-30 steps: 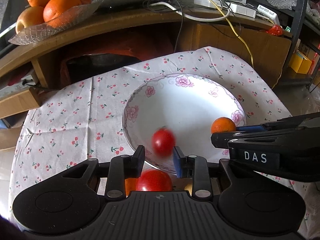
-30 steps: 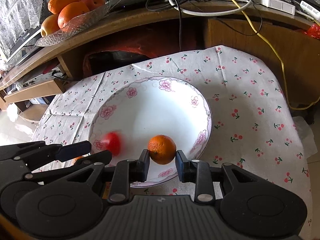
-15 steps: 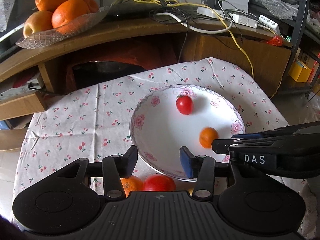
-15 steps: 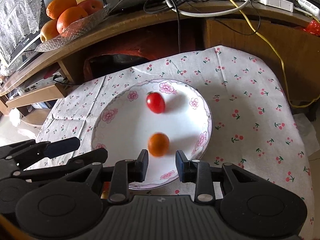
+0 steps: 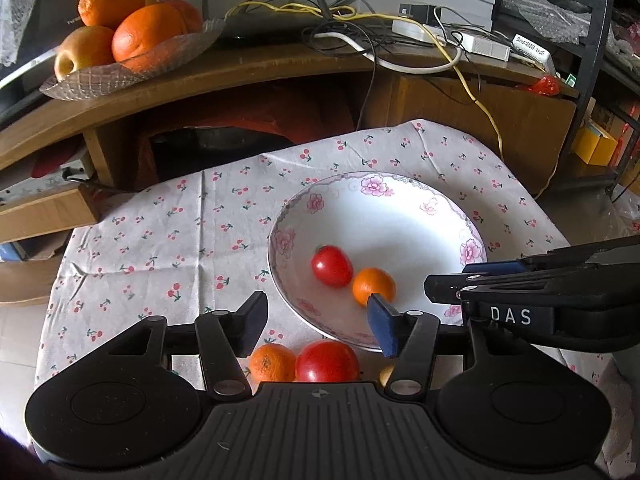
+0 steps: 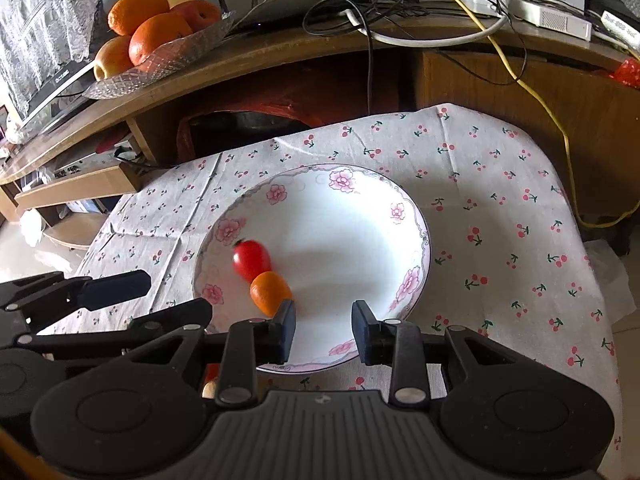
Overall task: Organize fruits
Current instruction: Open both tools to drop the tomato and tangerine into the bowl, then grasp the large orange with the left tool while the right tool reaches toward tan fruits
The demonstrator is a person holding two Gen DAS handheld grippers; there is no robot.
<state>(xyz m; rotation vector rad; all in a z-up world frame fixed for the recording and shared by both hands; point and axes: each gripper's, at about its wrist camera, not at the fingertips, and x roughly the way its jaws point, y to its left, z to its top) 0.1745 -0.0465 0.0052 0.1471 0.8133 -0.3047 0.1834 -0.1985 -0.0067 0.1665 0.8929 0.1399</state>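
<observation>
A white floral plate (image 5: 440, 204) (image 6: 408, 208) rests on the cherry-print cloth. In it a small red tomato (image 5: 332, 266) (image 6: 251, 260) touches a small orange (image 5: 374, 286) (image 6: 270, 288). My left gripper (image 5: 318, 326) is open, held above the plate's near-left rim with nothing between its fingers. Below it on the cloth lie another orange (image 5: 272, 362) and a bigger red tomato (image 5: 326, 362). My right gripper (image 6: 324, 330) is open over the plate's near edge, empty; it also shows in the left wrist view as the right gripper (image 5: 520, 284).
A glass dish of oranges and an apple (image 5: 120, 40) (image 6: 152, 32) sits on the curved wooden shelf (image 5: 240, 72) behind the table. Cables and power strips (image 5: 440, 40) lie along the shelf. The cloth (image 5: 160, 240) falls off at the table's edges.
Both grippers let go of their fruit and drew back from the plate with wider jaws. The tomato rolled to the far side, then back, and now rests against the small orange.
</observation>
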